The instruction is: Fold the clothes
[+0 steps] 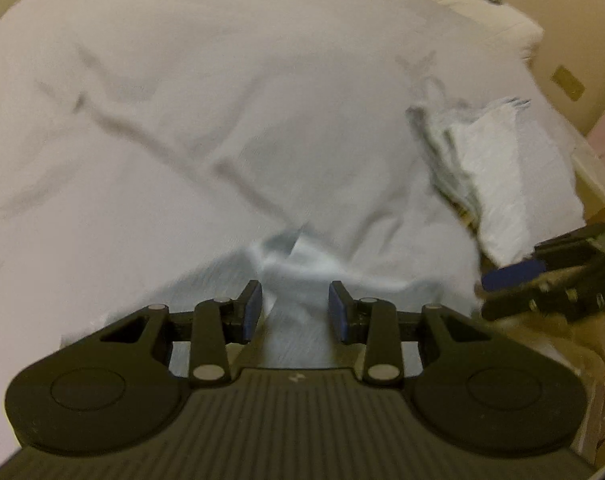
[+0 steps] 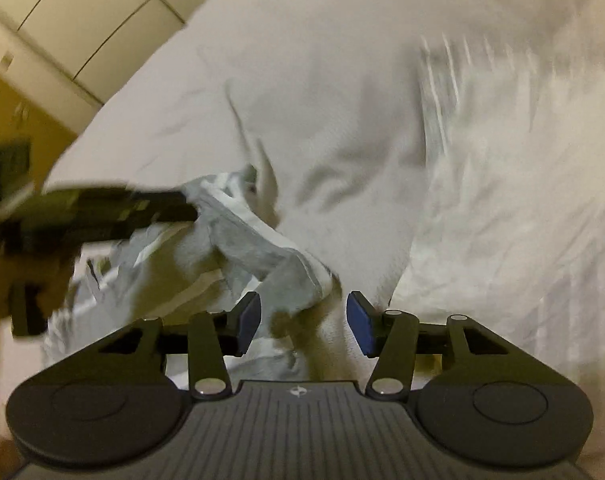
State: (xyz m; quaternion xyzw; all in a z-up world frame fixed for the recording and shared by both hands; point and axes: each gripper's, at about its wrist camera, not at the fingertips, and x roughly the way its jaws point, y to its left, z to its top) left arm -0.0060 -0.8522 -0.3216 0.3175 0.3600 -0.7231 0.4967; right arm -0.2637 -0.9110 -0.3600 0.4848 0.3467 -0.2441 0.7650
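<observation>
Garment point(image 2: 246, 240), grey-and-white, soft and crumpled, lies bunched on white bed sheet point(image 1: 182, 100) at the near edge, between the two grippers. Looks light and floppy: it'll sag and drape the moment it's lifted, no stiffness to hold a fold line w/o being laid flat. Prob. not slippery, but thin layers can slip apart if only one is pinched. Best hold, I'd judge, is at a hem or banded edge, e.g. the grey band w/ pale trim nearest the right gripper point(image 2: 304, 318), taking all layers together.

Left gripper point(image 1: 296, 306): fingers apart, pale cloth lying in the gap but not clamped. Right gripper: fingers apart too, grey band just ahead of the pads, not pinched as far as I can tell. In the right wrist view the left gripper's tip sits against the cloth; contact there is too blurred to call.

Folded stack of pale textiles point(image 1: 502, 176) sits to the right on the bed, apart from the crumpled piece.

Hard to make out: what kind of garment it is, its full outline, and which edge is which, since both views are motion-blurred. Near part of the cloth is hidden under the gripper bodies.
</observation>
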